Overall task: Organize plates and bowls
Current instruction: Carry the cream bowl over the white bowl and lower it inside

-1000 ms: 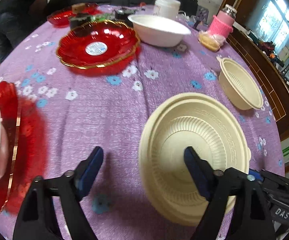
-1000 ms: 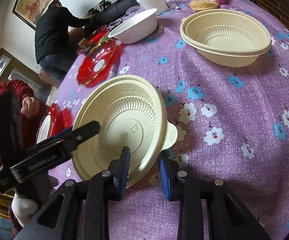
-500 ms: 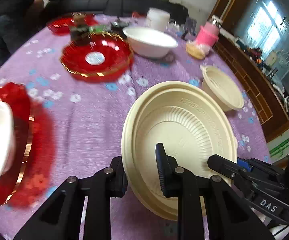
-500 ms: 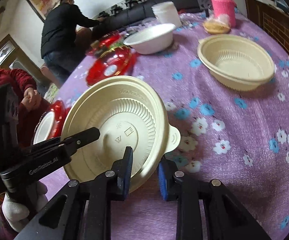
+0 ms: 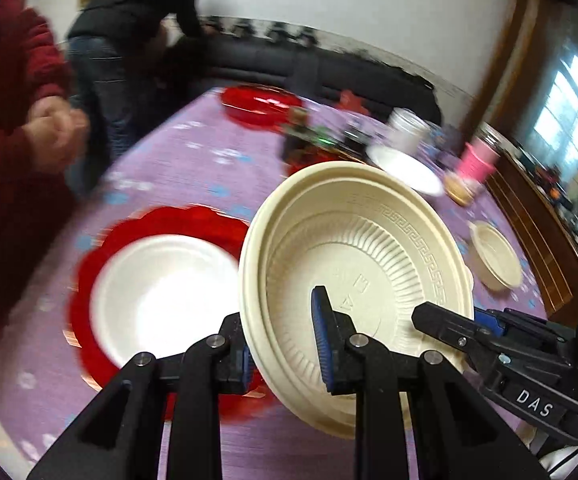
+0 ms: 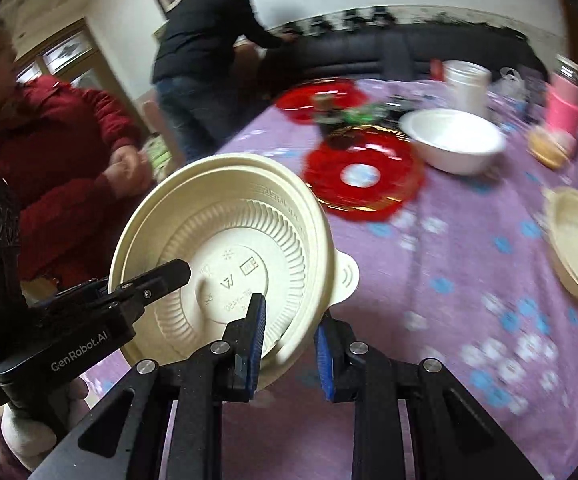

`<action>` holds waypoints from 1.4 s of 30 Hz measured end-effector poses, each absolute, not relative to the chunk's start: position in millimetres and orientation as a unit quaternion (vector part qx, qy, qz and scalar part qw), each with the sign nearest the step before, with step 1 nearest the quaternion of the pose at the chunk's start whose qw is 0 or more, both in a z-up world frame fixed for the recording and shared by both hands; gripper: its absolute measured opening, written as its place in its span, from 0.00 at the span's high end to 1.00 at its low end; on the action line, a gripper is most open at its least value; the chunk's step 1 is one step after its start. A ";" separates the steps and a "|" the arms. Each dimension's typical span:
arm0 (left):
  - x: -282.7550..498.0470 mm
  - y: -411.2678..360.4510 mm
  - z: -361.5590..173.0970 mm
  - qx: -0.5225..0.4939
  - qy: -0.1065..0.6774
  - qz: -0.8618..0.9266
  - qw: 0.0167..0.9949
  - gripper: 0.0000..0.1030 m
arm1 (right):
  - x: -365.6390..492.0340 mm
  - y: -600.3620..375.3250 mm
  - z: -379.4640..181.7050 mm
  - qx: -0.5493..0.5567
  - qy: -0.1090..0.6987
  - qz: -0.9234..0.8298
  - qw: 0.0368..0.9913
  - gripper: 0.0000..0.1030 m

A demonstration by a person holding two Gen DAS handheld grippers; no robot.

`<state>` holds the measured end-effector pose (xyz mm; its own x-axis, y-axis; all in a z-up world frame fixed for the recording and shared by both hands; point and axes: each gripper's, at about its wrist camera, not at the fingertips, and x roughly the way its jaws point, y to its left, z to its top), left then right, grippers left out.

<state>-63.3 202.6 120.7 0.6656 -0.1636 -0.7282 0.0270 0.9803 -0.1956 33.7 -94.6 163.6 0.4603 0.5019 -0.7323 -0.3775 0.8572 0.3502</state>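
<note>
Both the left gripper (image 5: 285, 348) and right gripper (image 6: 289, 344) clamp the ribbed cream bowl (image 5: 353, 280).

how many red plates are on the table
3: one red plate under the white bowl near the left gripper, one mid-table, one at the far edge. Others may be hidden behind the held cream bowl.

Red plate (image 5: 101, 248), white bowl (image 5: 161, 300) below.

Bright daylight from window (image 5: 565, 104), motion blur, fisheye-warped edges, dark corners
</note>
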 end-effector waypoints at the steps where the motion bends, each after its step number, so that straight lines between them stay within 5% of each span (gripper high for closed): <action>1: -61.9 211.0 121.6 -0.087 0.405 -0.044 0.909 0.77 | 36.5 -81.2 163.8 0.065 0.451 0.265 0.850 0.75; 10: -45.2 286.4 90.2 -0.129 0.425 0.017 0.896 0.77 | 62.9 11.6 140.4 0.019 0.470 0.292 0.833 0.75; 25: -40.7 304.1 63.5 -0.151 0.441 0.026 0.885 0.74 | 72.5 41.1 111.7 -0.005 0.494 0.284 0.822 0.75; 34: -48.1 306.0 69.1 -0.164 0.435 0.020 0.885 0.32 | 66.7 47.1 110.7 -0.013 0.480 0.291 0.827 0.69; 42: -49.4 305.0 73.3 -0.163 0.414 0.011 0.896 0.28 | 64.4 35.7 118.3 -0.001 0.453 0.282 0.846 0.63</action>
